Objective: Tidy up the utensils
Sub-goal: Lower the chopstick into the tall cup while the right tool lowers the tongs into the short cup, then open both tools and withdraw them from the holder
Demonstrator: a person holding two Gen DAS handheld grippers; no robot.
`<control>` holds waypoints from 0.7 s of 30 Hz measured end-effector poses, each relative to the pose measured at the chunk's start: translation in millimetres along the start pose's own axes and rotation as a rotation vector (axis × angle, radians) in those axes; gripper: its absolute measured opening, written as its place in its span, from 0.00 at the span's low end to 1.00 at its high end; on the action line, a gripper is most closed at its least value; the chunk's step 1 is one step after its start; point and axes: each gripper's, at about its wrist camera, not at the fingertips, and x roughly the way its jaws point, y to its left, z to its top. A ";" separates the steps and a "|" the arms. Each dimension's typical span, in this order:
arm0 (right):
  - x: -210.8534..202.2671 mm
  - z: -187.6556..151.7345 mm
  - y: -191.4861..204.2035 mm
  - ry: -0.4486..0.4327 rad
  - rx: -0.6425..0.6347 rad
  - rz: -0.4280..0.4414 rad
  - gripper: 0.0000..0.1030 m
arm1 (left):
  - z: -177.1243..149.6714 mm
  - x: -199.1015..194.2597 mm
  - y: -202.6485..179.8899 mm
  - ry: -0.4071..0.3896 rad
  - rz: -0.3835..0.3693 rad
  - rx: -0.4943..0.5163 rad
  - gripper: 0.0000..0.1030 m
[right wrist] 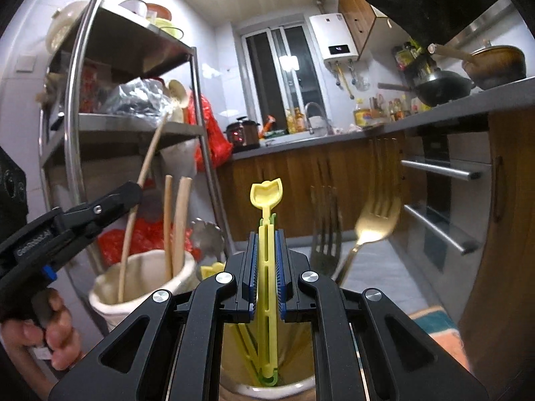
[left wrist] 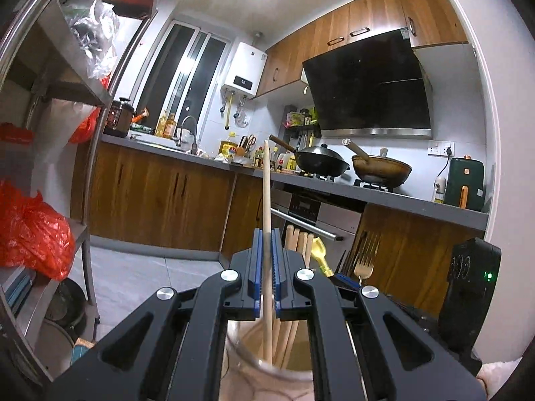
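Observation:
My left gripper (left wrist: 266, 234) is shut on a long wooden-handled utensil (left wrist: 265, 193) whose lower end stands in a white holder (left wrist: 264, 377) among several other wooden handles (left wrist: 297, 240). In the right wrist view the same gripper (right wrist: 133, 190) holds that wooden handle (right wrist: 150, 153) over the white holder (right wrist: 110, 300) at the left. My right gripper (right wrist: 267, 234) is shut on a yellow plastic utensil (right wrist: 267, 200) that reaches down into a second holder (right wrist: 267, 391). A gold fork (right wrist: 371, 227) and a dark fork (right wrist: 326, 244) stand in that holder too.
A steel shelf rack (right wrist: 133, 127) with red bags stands on the left. Wooden cabinets under a grey counter (left wrist: 214, 160) hold a sink, bottles and two woks (left wrist: 321, 163). A built-in oven (right wrist: 448, 200) is at the right. A black device (left wrist: 468, 287) sits beside the holders.

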 end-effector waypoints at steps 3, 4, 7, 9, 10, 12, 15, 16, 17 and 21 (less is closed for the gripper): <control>-8.5 -0.1 -0.7 0.009 0.003 -0.002 0.10 | -3.0 -5.1 1.0 0.010 -0.003 0.007 0.05; -10.0 0.2 0.6 0.011 -0.002 -0.002 0.10 | -4.2 -6.6 0.6 0.014 -0.006 0.010 0.05; -18.8 -0.7 4.0 0.015 -0.019 -0.016 0.10 | -6.8 -9.8 -0.4 0.027 -0.008 0.020 0.05; -22.0 -3.1 4.6 0.031 -0.015 -0.013 0.10 | -8.6 -11.8 -1.2 0.037 -0.007 0.023 0.05; -22.7 -5.3 5.5 0.045 -0.017 -0.004 0.10 | -9.3 -12.9 -1.3 0.039 -0.005 0.026 0.05; -21.9 -10.0 9.2 0.074 -0.040 -0.005 0.10 | -10.1 -16.6 -2.0 0.036 0.002 0.035 0.05; -22.5 -14.4 10.2 0.100 -0.054 -0.008 0.11 | -11.2 -19.2 -3.9 0.038 0.013 0.046 0.05; -21.7 -15.4 9.7 0.112 -0.050 -0.008 0.11 | -12.1 -19.7 -4.7 0.043 0.020 0.056 0.05; -21.7 -16.0 8.8 0.121 -0.045 -0.006 0.11 | -12.8 -20.2 -5.5 0.045 0.019 0.061 0.05; -23.9 -15.8 8.2 0.121 -0.046 0.002 0.22 | -14.5 -24.1 -7.7 0.042 0.028 0.076 0.05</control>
